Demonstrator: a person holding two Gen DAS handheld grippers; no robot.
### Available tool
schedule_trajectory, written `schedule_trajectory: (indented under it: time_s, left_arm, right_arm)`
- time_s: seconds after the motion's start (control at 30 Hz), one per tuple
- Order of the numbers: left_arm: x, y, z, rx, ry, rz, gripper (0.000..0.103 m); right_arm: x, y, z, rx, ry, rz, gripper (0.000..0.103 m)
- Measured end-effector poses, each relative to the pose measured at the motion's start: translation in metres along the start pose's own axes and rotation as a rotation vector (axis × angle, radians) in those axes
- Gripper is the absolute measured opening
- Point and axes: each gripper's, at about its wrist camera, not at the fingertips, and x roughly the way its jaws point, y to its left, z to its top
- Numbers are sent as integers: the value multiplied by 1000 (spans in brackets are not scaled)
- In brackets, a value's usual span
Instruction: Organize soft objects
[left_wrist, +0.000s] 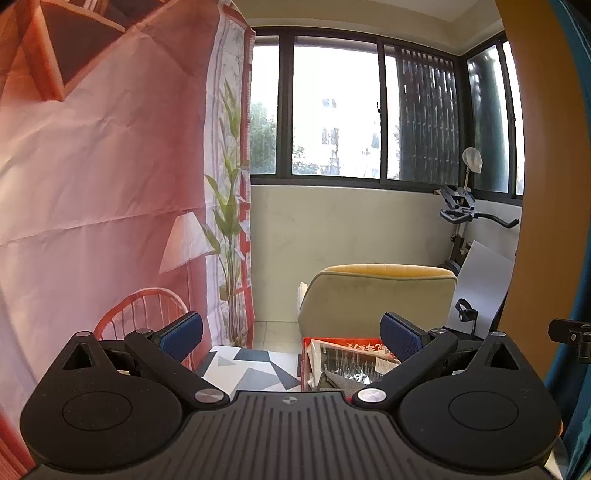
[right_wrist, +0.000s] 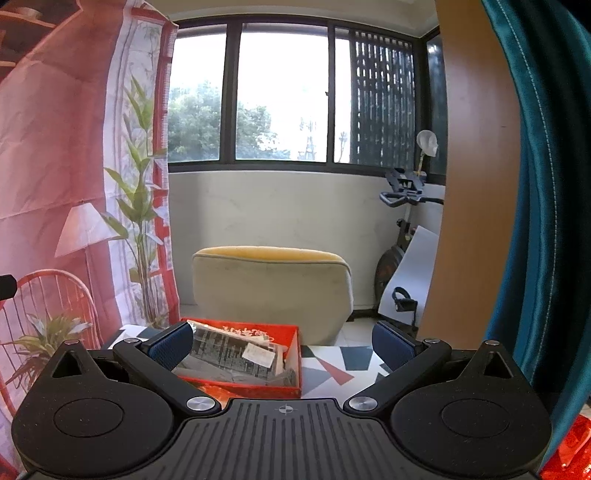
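Facing a window bay, both views. Far left: pink printed backdrop. Left tongs spread wide, nothing between the blue pads, held above a tabletop with a geometric pattern. Red box sits on the tabletop, holding plastic-wrapped packets; contents unclear. Right tongs also wide and empty, box near its left pad. Yellow-topped chair beyond. Teal curtain far right.
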Motion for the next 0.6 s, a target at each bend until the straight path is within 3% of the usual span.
schedule_trajectory:
  time_s: [0.6]
  left_arm:
    - [5, 4, -1, -14, 21, 3, 103]
  right_arm:
    - [7, 6, -2, 3, 11, -21, 103]
